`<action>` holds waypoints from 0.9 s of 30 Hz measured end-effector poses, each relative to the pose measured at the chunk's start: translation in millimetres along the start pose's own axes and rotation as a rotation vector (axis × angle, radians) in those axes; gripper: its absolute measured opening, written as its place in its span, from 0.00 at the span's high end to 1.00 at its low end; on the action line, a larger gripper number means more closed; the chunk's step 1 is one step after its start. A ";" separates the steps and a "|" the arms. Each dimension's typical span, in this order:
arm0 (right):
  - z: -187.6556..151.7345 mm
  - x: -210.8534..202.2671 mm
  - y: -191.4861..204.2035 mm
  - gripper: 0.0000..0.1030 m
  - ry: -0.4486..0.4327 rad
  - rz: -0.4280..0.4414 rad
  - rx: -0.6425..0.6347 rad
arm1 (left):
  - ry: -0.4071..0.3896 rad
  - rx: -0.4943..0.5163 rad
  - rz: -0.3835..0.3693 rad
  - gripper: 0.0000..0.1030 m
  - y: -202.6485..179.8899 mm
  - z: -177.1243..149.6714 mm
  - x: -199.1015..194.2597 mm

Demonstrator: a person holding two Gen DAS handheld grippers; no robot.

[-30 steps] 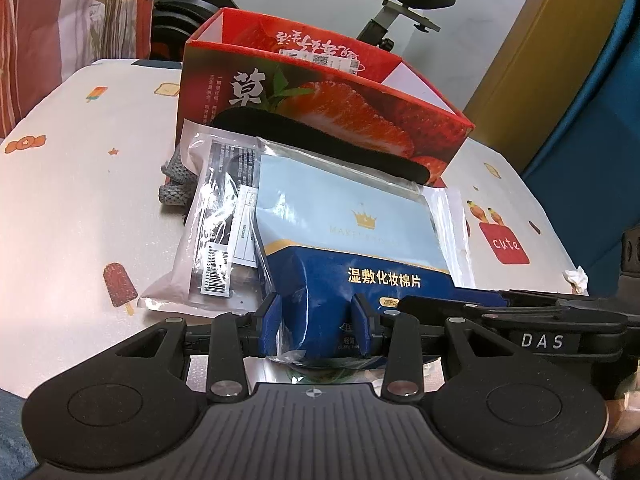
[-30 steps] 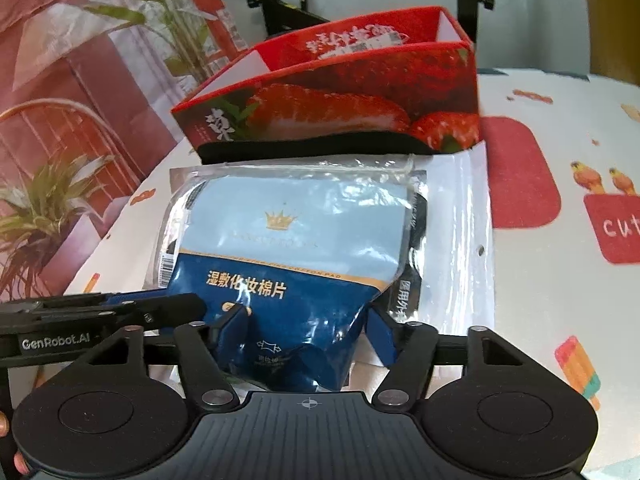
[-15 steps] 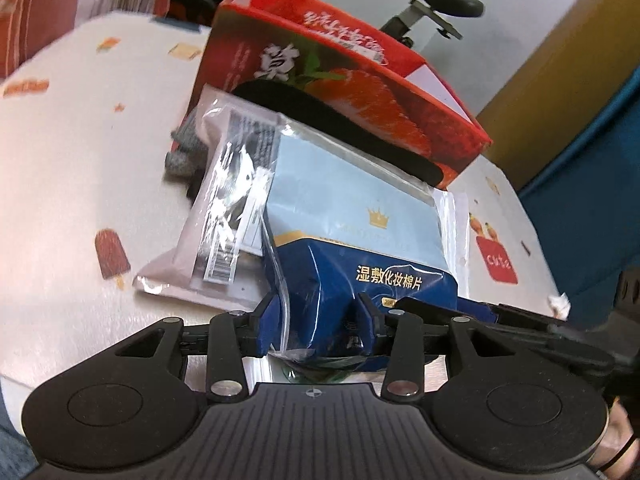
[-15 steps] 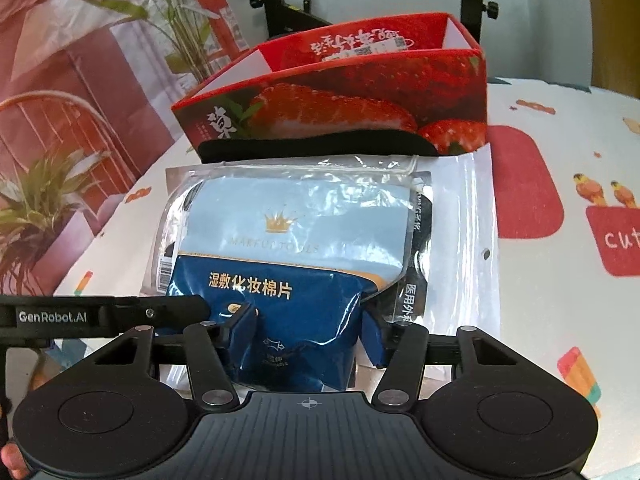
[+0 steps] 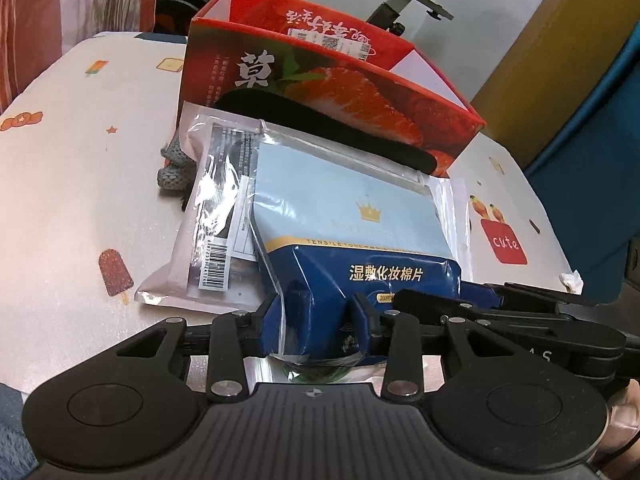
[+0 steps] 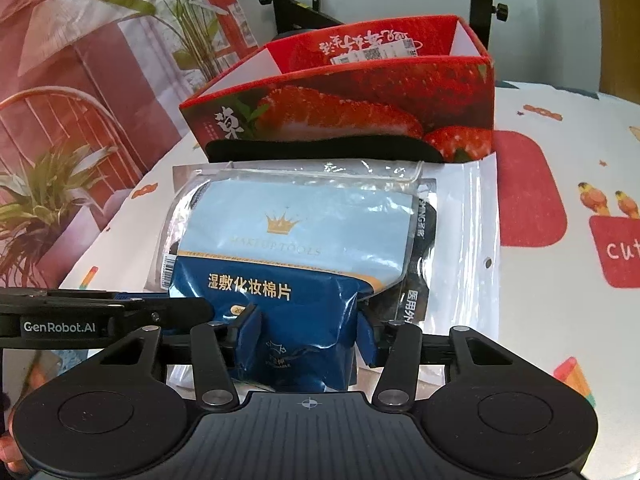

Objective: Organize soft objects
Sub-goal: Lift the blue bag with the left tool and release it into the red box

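A blue cotton-pad pack [image 5: 352, 216] [image 6: 296, 232] in a clear bag lies on the table in front of a red strawberry box [image 5: 320, 80] [image 6: 360, 92]. My left gripper [image 5: 316, 320] is shut on the pack's near end, which is pinched into a fold. My right gripper [image 6: 308, 336] holds the same end from the other side. Its jaws are closing, both pads press the crumpled blue film. Under the pack lies a flat clear pouch [image 5: 216, 216] [image 6: 460, 240] with a dark item inside.
A black soft band [image 5: 320, 128] [image 6: 320, 148] rests against the box's front. A grey knitted piece [image 5: 172, 168] pokes out left of the pouch. The printed tablecloth [image 5: 80, 160] spreads to both sides. An exercise bike stands behind the table.
The right gripper's fingers have drawn closer together on the pack, which is now more crumpled there. The left wrist view swayed and came back; its grip looks the same.
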State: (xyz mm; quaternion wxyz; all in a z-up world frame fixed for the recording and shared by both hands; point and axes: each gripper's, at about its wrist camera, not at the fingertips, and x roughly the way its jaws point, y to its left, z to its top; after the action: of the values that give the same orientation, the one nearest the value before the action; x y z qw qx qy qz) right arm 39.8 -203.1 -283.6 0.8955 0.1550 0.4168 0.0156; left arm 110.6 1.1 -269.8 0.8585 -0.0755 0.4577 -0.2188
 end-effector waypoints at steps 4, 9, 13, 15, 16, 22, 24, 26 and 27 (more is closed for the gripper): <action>-3.7 1.8 -2.7 0.55 -0.019 0.013 -0.002 | -0.029 -0.012 -0.014 0.60 4.3 -6.5 0.0; -6.0 -5.0 1.3 0.56 -0.049 0.012 -0.034 | -0.037 -0.035 -0.029 0.60 8.8 -7.0 -2.4; -3.8 -21.8 4.3 0.56 -0.110 0.013 -0.060 | -0.064 0.001 -0.035 0.60 0.6 -6.8 -9.4; -0.7 -30.3 6.7 0.56 -0.148 0.019 -0.073 | -0.092 0.008 -0.048 0.60 -2.4 -6.7 -17.0; 1.3 -34.1 8.7 0.56 -0.165 0.019 -0.085 | -0.113 0.020 -0.049 0.60 -4.8 -6.1 -21.9; 18.3 -58.1 24.9 0.57 -0.271 0.009 -0.184 | -0.218 0.067 -0.048 0.60 -17.0 3.2 -46.7; 27.0 -65.6 28.6 0.57 -0.305 0.010 -0.202 | -0.248 0.081 -0.050 0.60 -20.4 9.3 -53.9; 37.3 -73.3 31.4 0.57 -0.341 0.010 -0.223 | -0.277 0.090 -0.056 0.60 -23.7 15.7 -61.2; 42.7 -76.9 32.3 0.57 -0.357 0.012 -0.230 | -0.296 0.096 -0.060 0.60 -25.8 20.3 -65.8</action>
State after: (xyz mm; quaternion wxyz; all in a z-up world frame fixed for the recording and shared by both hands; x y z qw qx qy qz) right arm 25.0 -195.8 -191.4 0.9669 0.0546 0.2459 0.0407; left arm 87.4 5.9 -200.3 0.9123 -0.0795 0.3126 -0.2525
